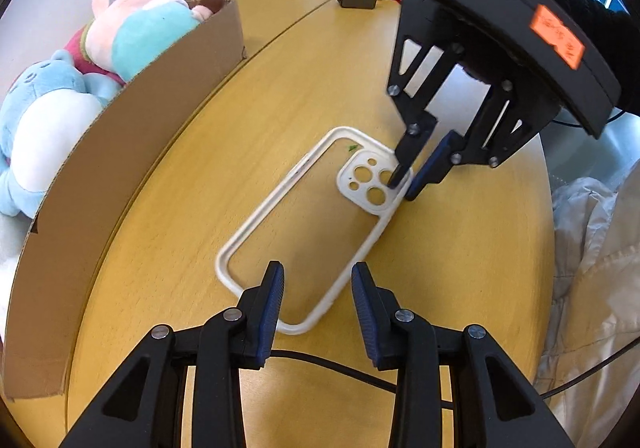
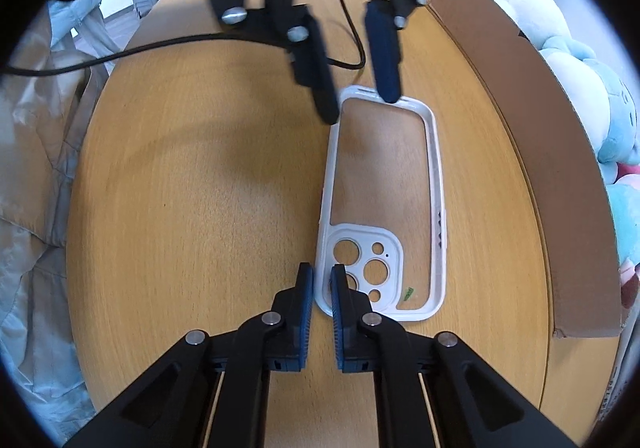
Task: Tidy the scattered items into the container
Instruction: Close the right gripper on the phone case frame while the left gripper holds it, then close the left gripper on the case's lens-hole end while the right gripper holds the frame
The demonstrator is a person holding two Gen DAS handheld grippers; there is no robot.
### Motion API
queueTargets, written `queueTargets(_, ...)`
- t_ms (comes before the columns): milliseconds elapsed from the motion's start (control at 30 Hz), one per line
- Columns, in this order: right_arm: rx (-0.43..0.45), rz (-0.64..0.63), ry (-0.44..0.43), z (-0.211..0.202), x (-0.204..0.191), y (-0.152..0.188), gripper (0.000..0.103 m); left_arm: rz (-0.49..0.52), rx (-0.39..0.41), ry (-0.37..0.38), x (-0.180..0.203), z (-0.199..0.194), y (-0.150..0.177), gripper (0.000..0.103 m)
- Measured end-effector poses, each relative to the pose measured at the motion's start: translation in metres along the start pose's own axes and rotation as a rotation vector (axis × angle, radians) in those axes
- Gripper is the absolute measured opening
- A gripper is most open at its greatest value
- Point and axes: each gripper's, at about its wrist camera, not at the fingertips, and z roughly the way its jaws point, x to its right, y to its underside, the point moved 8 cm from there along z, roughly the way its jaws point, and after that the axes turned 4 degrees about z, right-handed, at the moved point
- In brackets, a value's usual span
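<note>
Phone case (image 1: 308,224), laid flat on the wooden surface (image 1: 460,268) beside the cardboard box (image 1: 132,152), is pinched at its camera corner by the right gripper (image 2: 319,290), presumably for lifting, while the left gripper (image 1: 318,288), fingers spread, is held over the opposite end.

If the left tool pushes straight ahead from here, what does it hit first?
Probably the white phone case: its near end sits between the open left tool fingers. Farther along is the right tool, at the case's camera corner. Height above the table is unclear.

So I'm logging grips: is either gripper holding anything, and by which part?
The right gripper pinches the phone case by its side rim at the camera-cutout corner. The left gripper is open above the opposite end, holding nothing.
</note>
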Motion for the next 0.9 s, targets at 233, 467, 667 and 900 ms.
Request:
queueTargets(233, -0.012, -0.017, -0.012, -0.003, 0.027, -0.003, 0.007, 0.204, -0.012, 0.048, 0.029, 0.002, -0.004, 0.038)
queueTargets(467, -0.015, -0.021, -0.025, -0.003, 0.052, -0.005, 0.008, 0.254, -0.107, 0.039, 0.028, 0.024, -0.009, 0.001)
queueTargets(667, -0.013, -0.034, 0.005, -0.009, 0.081, -0.01, 0.007, 0.215, -0.046, 0.018, 0.007, 0.003, -0.025, 0.0)
queueTargets(900, 0.01, -0.07, 0.072, -0.034, 0.129, -0.036, 0.007, 0.186, 0.063, 0.011, 0.002, -0.038, -0.008, 0.0)
